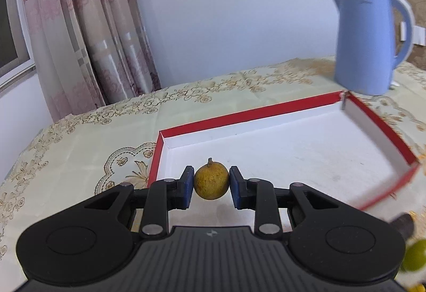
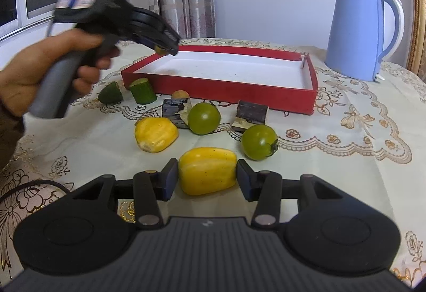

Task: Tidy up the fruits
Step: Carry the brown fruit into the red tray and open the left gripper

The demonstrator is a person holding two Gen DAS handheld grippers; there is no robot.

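Left wrist view: left gripper (image 1: 211,187) clamped narrow on a small brown fruit (image 1: 211,181), carried over the near left corner of the red tray (image 1: 247,113), seemingly for deposit.
Right wrist view: right gripper (image 2: 207,180) pads flank a yellow pepper piece (image 2: 207,171) lying before the tray; contact likely, lift unconfirmed.
Remaining: green tomatoes (image 2: 203,117) before the tray.
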